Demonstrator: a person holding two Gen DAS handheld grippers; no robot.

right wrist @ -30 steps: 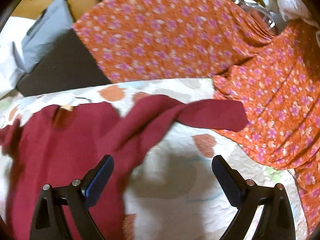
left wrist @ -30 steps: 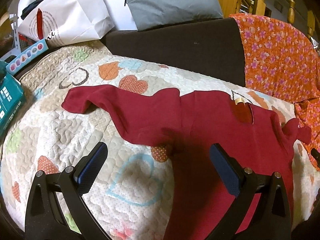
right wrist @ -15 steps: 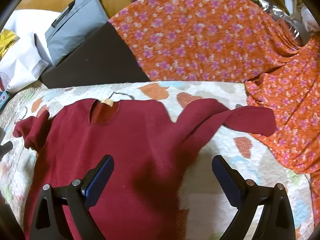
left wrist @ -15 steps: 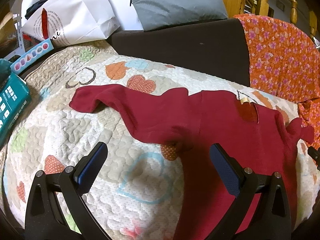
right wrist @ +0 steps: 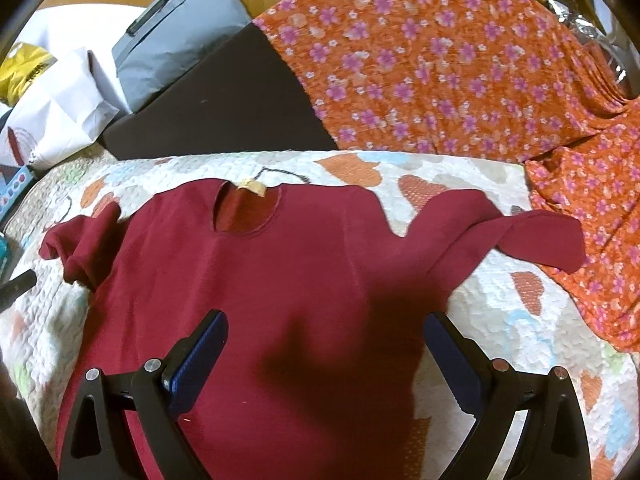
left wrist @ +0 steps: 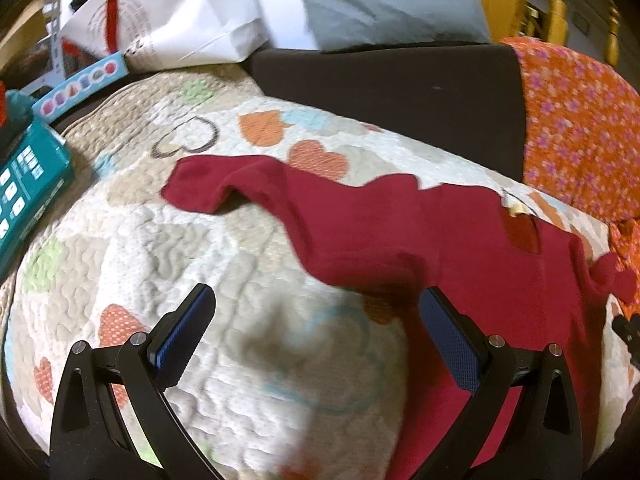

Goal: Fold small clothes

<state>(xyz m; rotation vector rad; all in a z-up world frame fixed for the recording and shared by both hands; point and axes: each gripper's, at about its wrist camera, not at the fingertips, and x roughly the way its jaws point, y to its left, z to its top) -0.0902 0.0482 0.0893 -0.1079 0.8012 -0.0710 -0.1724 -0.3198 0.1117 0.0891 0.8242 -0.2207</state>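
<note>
Right wrist view: heart-print quilt (right wrist: 500, 312) spread wide as the working surface, orange floral cloth (right wrist: 440, 72) draped behind it and down its right edge. Dark red long-sleeved top (right wrist: 280, 280) laid flat on the quilt, neckline away from the camera with a tan label (right wrist: 251, 188) at the collar; right sleeve stretched out with its cuff lying over the edge of the orange cloth, left sleeve bunched near the quilt's left side. Beyond the quilt, dark cushion (right wrist: 224, 108), grey bag (right wrist: 176, 48) and white paper bag (right wrist: 52, 112). Right gripper (right wrist: 326, 356) held over the body of the top, jaws wide apart, nothing between them. Left wrist view: same top (left wrist: 460, 248) across the right half, its left sleeve reaching out over the quilt (left wrist: 160, 248); teal box (left wrist: 28, 184) at the far left edge. Left gripper (left wrist: 314, 336) spread apart over the bare quilt just beside the garment's side edge, holding nothing.
</note>
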